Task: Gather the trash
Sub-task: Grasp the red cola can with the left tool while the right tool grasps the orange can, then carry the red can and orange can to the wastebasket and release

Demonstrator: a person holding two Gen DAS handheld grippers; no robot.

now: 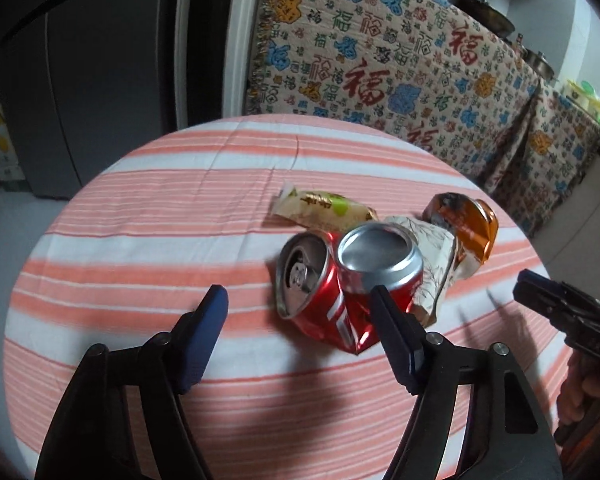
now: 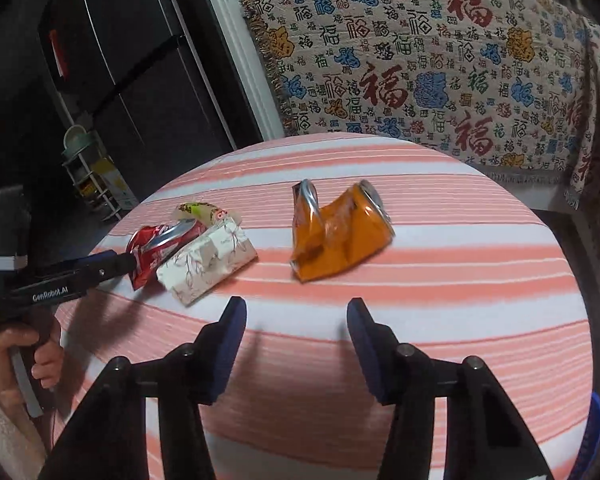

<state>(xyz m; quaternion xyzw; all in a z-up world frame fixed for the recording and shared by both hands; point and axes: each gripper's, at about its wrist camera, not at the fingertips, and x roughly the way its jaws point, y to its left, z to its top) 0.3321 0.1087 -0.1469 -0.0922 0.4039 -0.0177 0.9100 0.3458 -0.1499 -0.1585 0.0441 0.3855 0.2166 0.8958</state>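
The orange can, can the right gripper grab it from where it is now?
Probably yes. The orange can lies crushed on the striped tablecloth, straight ahead of the right gripper, whose jaws stand apart and empty. Only bare cloth lies between them.

text: GenRobot.AI | on: left gripper (image 2: 118,266) | 福 | on: patterned cloth (image 2: 440,72)

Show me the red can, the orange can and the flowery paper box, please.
red can (image 1: 324,312): left wrist view, on its crumpled side.
orange can (image 2: 340,236): right wrist view, on its dented body.
flowery paper box (image 2: 208,260): right wrist view, on its top face.
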